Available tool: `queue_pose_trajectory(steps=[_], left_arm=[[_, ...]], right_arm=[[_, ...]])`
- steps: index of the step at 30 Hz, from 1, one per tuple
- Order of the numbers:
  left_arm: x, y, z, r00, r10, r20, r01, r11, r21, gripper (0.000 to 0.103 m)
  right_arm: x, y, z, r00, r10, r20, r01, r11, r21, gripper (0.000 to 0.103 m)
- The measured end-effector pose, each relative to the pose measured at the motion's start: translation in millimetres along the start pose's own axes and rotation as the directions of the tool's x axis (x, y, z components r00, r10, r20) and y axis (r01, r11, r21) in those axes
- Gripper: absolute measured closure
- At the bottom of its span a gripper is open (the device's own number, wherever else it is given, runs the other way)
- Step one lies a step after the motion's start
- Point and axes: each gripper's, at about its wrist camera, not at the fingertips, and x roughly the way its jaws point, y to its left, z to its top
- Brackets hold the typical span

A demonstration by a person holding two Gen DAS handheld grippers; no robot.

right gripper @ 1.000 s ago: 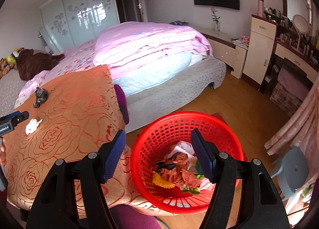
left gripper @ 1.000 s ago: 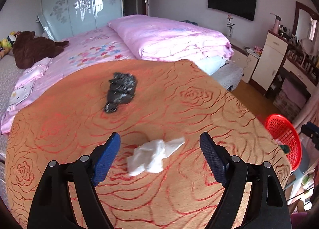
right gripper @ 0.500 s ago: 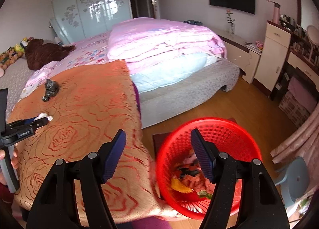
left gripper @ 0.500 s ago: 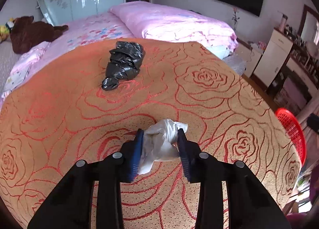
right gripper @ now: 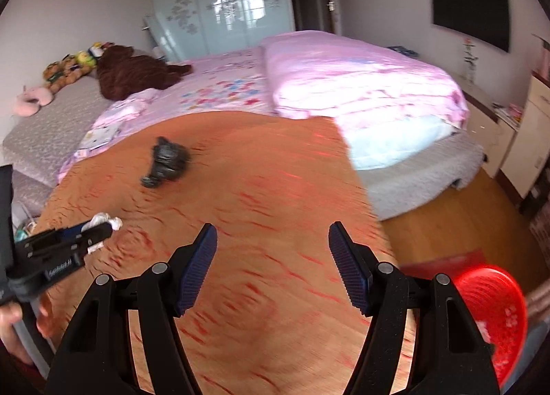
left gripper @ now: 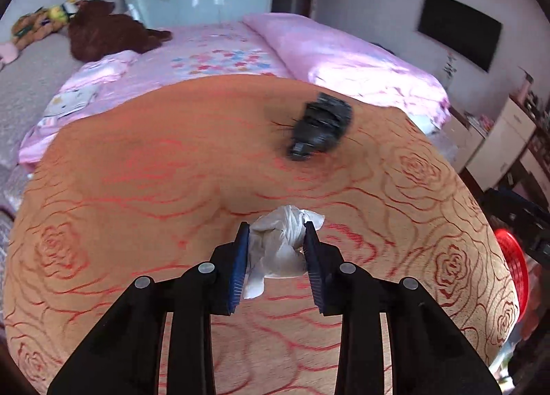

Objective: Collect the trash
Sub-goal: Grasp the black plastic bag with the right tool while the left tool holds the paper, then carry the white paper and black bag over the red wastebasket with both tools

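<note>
My left gripper (left gripper: 276, 235) is shut on a crumpled white tissue (left gripper: 280, 246) and holds it just above the orange rose-patterned blanket (left gripper: 144, 195). It also shows at the left of the right wrist view (right gripper: 99, 228), tissue (right gripper: 105, 219) in its jaws. A crumpled black plastic bag (left gripper: 319, 130) lies further back on the blanket; it shows in the right wrist view (right gripper: 166, 161) too. My right gripper (right gripper: 273, 244) is open and empty above the blanket. The red trash basket (right gripper: 495, 312) stands on the floor at the lower right.
A pink quilt (right gripper: 361, 75) and pink bed sheet lie beyond the blanket. A brown teddy bear (left gripper: 106, 31) and plush toys sit at the back left. White cabinets (left gripper: 505, 140) and a wall TV (left gripper: 460, 34) are on the right. The basket's rim (left gripper: 512, 257) shows by the blanket's right edge.
My left gripper closed on the tissue and has lifted it slightly while turning left. My right gripper swung left, from over the red basket to over the blanket.
</note>
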Motion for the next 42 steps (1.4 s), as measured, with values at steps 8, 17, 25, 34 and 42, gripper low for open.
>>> queue_pose_trajectory(steps=[8, 17, 25, 34, 42], left_arm=[[-18, 27, -6, 0.999, 0.037, 0.019, -0.036, 0.997, -0.065, 0.073], [-34, 33, -12, 0.998, 0.047, 0.051, -0.043, 0.996, -0.076, 0.073], [-33, 40, -15, 0.998, 0.045, 0.047, -0.04, 0.994, -0.105, 0.073], [-35, 39, -14, 0.997, 0.05, 0.052, -0.044, 0.993, -0.111, 0.073], [-38, 27, -15, 0.997, 0.061, 0.055, -0.055, 0.993, -0.1, 0.073]], right_arm=[[48, 53, 42, 0.996, 0.082, -0.025, -0.084, 0.995, -0.058, 0.028], [109, 102, 72, 0.993, 0.093, -0.078, -0.1, 0.991, -0.088, 0.027], [143, 122, 78, 0.991, 0.062, -0.117, -0.076, 0.99, -0.118, 0.027], [143, 131, 63, 0.987, 0.048, -0.152, -0.076, 0.981, -0.181, 0.059], [106, 123, 51, 0.989, 0.086, -0.123, -0.108, 0.978, -0.18, 0.061]])
